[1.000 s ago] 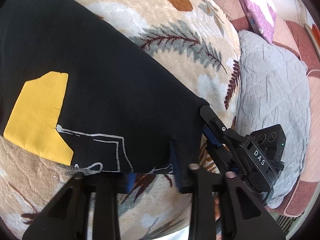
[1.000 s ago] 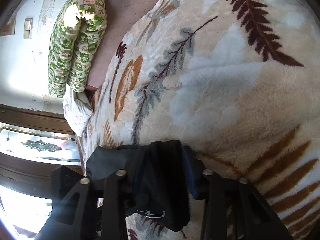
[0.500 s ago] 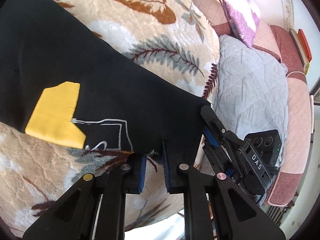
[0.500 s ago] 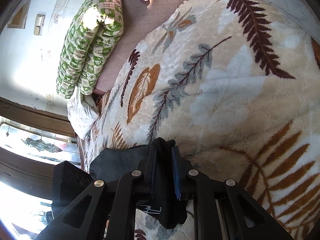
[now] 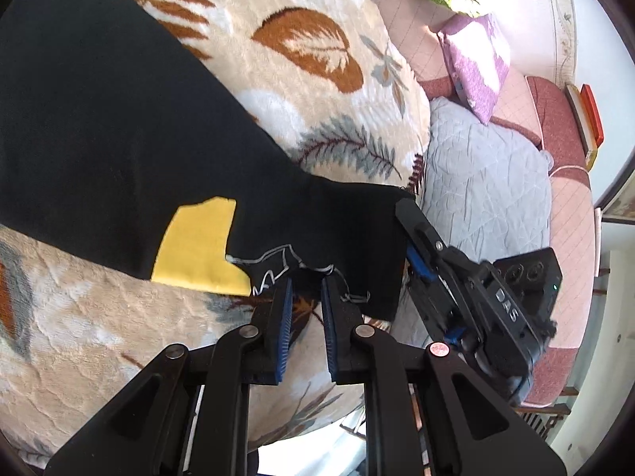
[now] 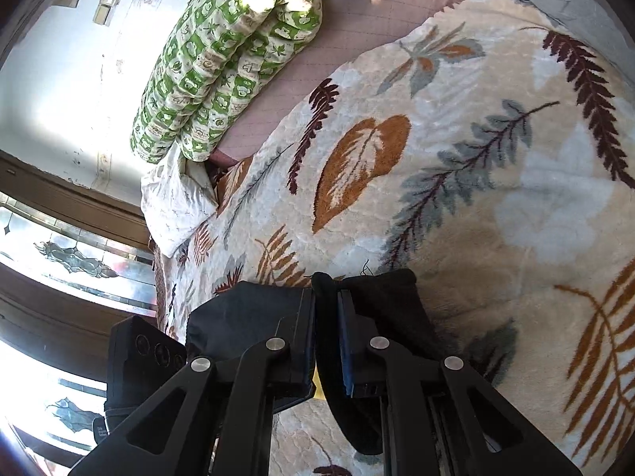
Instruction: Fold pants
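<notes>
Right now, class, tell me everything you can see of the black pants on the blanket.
The black pants look like soft knit cloth with a yellow patch and thin white line print near one end. They lie spread across the leaf-patterned blanket. The left gripper pinches the edge beside the print; the right gripper clamps the neighbouring corner, its jaws closing on a bunched fold.

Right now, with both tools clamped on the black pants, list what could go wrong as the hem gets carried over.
1. The left tool pinches only the very edge of the black pants with the yellow patch; the hem could slip out.
2. The right tool grips a bunched corner, so the fold could come out creased.
3. The fuzzy leaf-print blanket could drag on the cloth and skew the fold.
</notes>
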The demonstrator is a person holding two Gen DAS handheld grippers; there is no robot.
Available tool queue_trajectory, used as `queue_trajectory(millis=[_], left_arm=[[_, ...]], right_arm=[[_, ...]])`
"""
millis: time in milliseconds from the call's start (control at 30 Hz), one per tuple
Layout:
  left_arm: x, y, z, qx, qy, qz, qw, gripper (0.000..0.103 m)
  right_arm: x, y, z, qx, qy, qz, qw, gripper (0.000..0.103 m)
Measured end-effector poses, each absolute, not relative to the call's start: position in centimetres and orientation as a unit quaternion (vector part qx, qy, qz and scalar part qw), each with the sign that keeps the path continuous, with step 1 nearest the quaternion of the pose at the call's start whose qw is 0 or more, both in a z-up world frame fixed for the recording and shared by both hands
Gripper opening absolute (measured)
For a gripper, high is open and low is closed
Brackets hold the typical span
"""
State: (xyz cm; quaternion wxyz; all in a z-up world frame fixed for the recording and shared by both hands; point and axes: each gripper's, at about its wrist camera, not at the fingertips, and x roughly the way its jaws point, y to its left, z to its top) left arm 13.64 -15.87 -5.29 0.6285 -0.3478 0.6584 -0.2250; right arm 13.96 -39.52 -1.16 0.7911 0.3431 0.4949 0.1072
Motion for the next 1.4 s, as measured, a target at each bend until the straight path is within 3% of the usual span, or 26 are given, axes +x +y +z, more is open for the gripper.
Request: queue_trajectory(millis=[100, 267, 400, 600, 633, 700, 867, 900, 933, 1000, 1400], left_arm=[[13.5, -16.8, -5.7, -0.339, 0.666, -0.231, 0.623, 0.012], [13.0, -18.2, -6.4, -0.323, 0.674, -0.236, 0.622, 0.012], [12.5, -19.0, -6.4, -0.309, 0.674, -0.237, 0.627, 0.012], [11.9, -19.1, -6.3, -0.304, 0.674, -0.236, 0.631, 0.013], [11.8, -19.1, -6.2, -0.303, 0.672, -0.235, 0.633, 0.013], [11.6, -18.9, -6.0, -0.3, 0.67, -0.236, 0.636, 0.013], [11.4, -18.8, -5.9, -0.295, 0.667, -0.234, 0.644, 0.013], [11.5, -19.0, -5.9, -0.294, 0.665, -0.233, 0.645, 0.013], [11.5, -19.2, -5.9, -0.293, 0.665, -0.233, 0.647, 0.013], [11.2, -19.9, -6.1, -0.3, 0.661, -0.235, 0.647, 0.013], [9.0, -22.1, -6.1, -0.336, 0.581, -0.221, 0.708, 0.013]], right_arm=[[13.4, -41.6, -2.1, 0.344, 0.496, 0.064, 0.795, 0.011], [11.5, -46.3, -5.0, 0.381, 0.514, 0.032, 0.768, 0.02], [9.9, -48.9, -5.8, 0.395, 0.5, 0.036, 0.77, 0.062], [10.1, -49.2, -8.5, 0.392, 0.507, 0.08, 0.764, 0.067], [10.5, -48.8, -8.5, 0.388, 0.503, 0.093, 0.766, 0.079], [11.6, -48.2, -8.3, 0.39, 0.494, 0.12, 0.768, 0.089], [14.4, -46.5, -8.6, 0.372, 0.525, 0.183, 0.743, 0.084], [14.7, -46.4, -8.7, 0.369, 0.532, 0.185, 0.739, 0.071], [14.9, -46.4, -8.9, 0.369, 0.541, 0.186, 0.733, 0.045], [14.9, -46.3, -9.4, 0.368, 0.559, 0.181, 0.721, 0.014], [13.9, -46.7, -6.4, 0.444, 0.506, 0.162, 0.722, 0.014]])
